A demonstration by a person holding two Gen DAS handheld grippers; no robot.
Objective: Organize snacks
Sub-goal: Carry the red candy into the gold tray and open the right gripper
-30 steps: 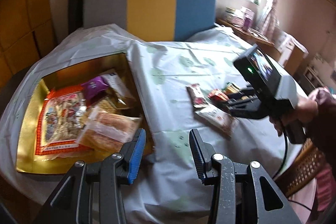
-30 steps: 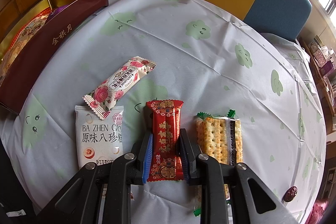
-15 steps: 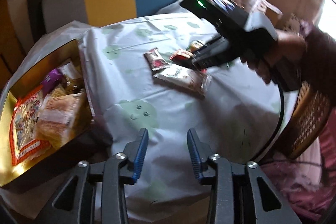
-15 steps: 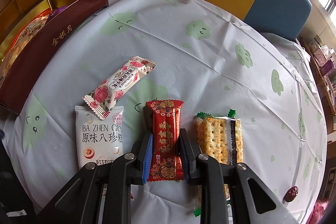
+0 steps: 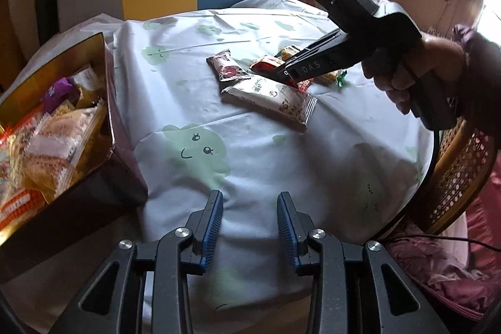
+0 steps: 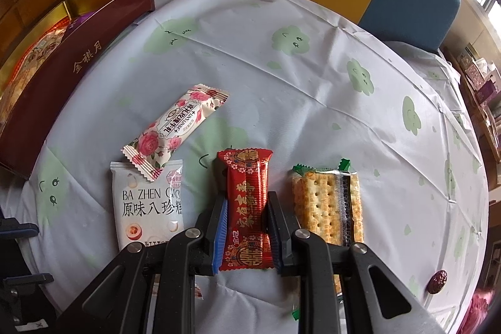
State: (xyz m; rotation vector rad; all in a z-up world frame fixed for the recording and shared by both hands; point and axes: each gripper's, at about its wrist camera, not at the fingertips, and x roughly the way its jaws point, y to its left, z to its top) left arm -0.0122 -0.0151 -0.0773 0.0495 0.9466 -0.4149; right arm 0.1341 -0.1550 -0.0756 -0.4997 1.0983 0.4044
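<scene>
Snack-filled gift box (image 5: 103,102) beside tablecloth (image 5: 250,165)

— Where's my left camera looking from?
— I'm seeing it riding behind the left gripper (image 5: 250,224), facing down across the table (image 5: 250,165) at the right gripper (image 5: 286,74).
— And the right one?
— It's sitting close over the right gripper (image 6: 245,224); both views are sharing the white packet (image 5: 269,97) (image 6: 147,205).
</scene>
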